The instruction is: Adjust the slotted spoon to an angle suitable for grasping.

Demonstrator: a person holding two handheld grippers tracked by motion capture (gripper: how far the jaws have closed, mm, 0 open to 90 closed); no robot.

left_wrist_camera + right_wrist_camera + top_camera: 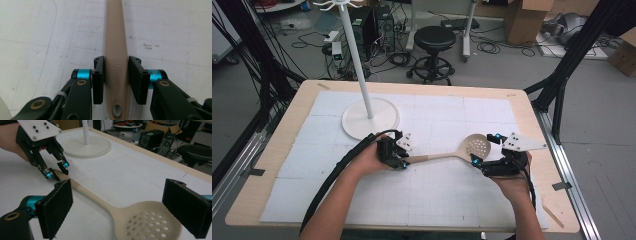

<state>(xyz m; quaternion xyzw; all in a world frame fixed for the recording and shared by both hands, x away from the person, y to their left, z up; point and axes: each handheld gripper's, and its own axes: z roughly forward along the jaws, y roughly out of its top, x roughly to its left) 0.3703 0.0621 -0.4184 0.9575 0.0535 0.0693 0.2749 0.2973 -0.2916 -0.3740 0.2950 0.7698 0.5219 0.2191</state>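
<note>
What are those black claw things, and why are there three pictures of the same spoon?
The claws are grippers, tools a person squeezes by hand. One picture looks down from above the table; the other two come from small cameras riding on each gripper. A beige slotted spoon lies on the white mat. The left gripper has its pads against the spoon's handle, near the end with the hanging hole. The right gripper stands wide open around the spoon's round, holey head without touching it. Behind them stands a white rack with a round base.

Light: bright, even, from overhead, as far as I can tell.
Shadows: faint and soft.
Focus: my near jaws slightly blurred.
Glare: none.
</note>
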